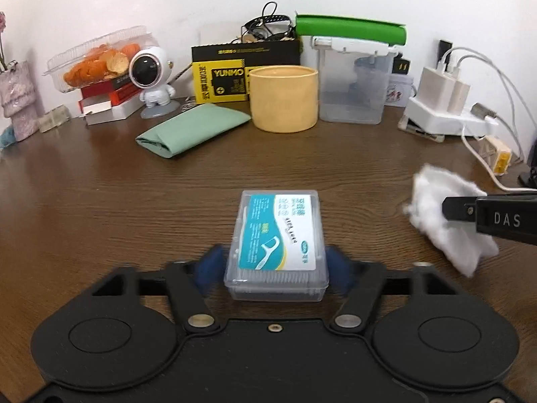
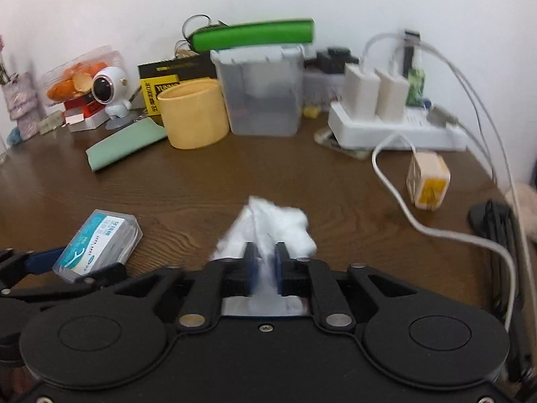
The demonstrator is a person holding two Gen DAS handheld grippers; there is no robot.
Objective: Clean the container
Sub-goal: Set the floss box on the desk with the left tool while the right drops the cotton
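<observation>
left tongs [image 1: 276, 265] clamp the floss box [image 1: 278, 241] just above the worktop [image 1: 134, 201], right tongs [image 2: 265, 262] pinch a white wipe [image 2: 268, 225] beside it, so wiping seems not yet begun.

Clear, glossy hard-plastic container [image 1: 276, 245] with a smooth printed paper label, resting on a brown table [image 1: 134, 194] of wood-grain finish with a low sheen. White wipe [image 2: 268, 231] of soft, fluffy fibrous cloth; left gripper [image 1: 276, 265] and right gripper [image 2: 265, 262] of matt black plastic with blue pads and bright metal pivot rivets
</observation>
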